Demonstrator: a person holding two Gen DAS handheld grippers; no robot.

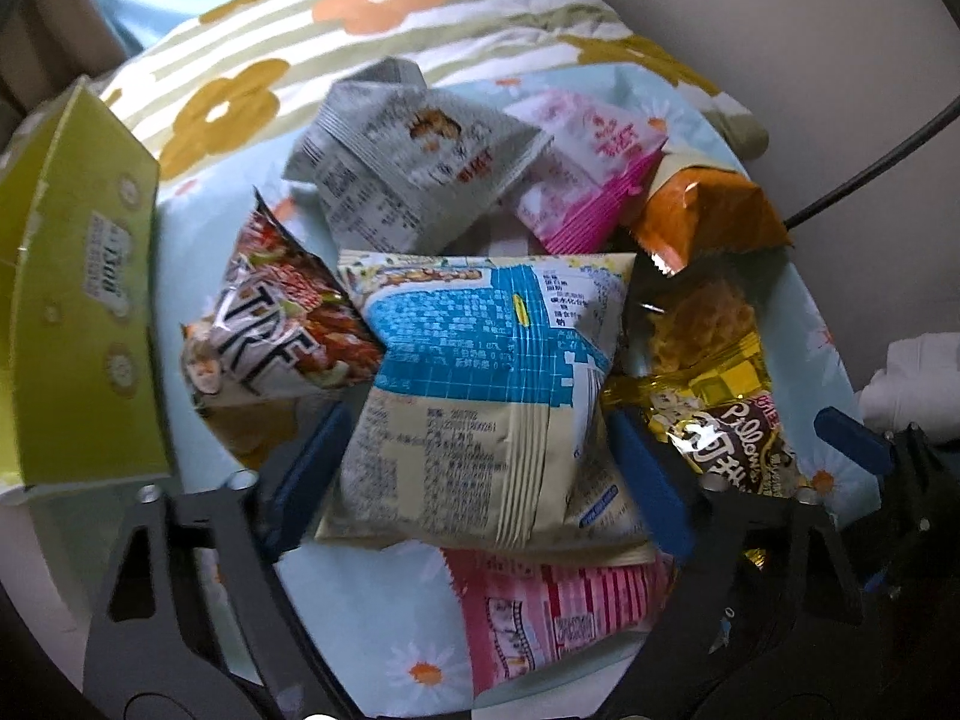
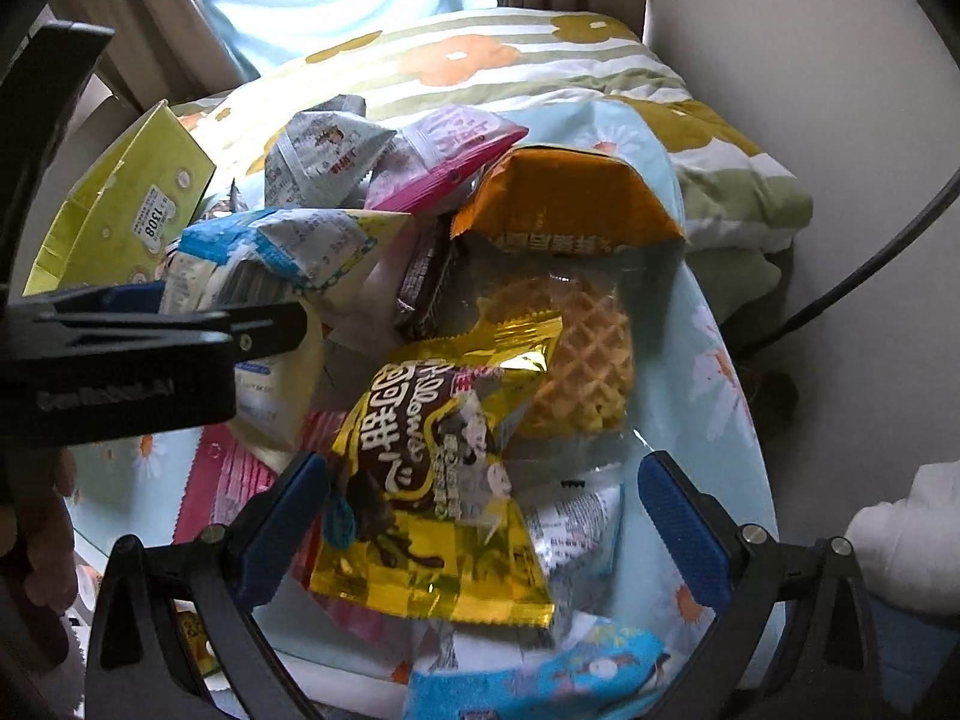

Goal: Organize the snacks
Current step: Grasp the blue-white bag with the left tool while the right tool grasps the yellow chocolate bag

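Observation:
A pile of snack packets lies on a light blue daisy-print cloth [image 1: 384,654]. In the left wrist view, my left gripper [image 1: 480,480] is open, its blue fingers on either side of a blue and cream packet [image 1: 480,396]. In the right wrist view, my right gripper [image 2: 480,528] is open around a gold chocolate packet [image 2: 432,480], which also shows in the left wrist view [image 1: 720,426]. The left gripper [image 2: 150,330] also shows in the right wrist view, at the left. A yellow-green box [image 1: 72,300] stands open at the left and also shows in the right wrist view [image 2: 132,204].
Other packets: grey [image 1: 414,162], pink [image 1: 588,180], orange waffle [image 2: 570,276], red-brown [image 1: 270,324], pink striped [image 1: 564,618], small blue [image 2: 540,678]. A floral quilt [image 1: 372,30] lies behind. A black cable [image 2: 870,264] hangs at the right. A white object [image 2: 906,540] sits at the lower right.

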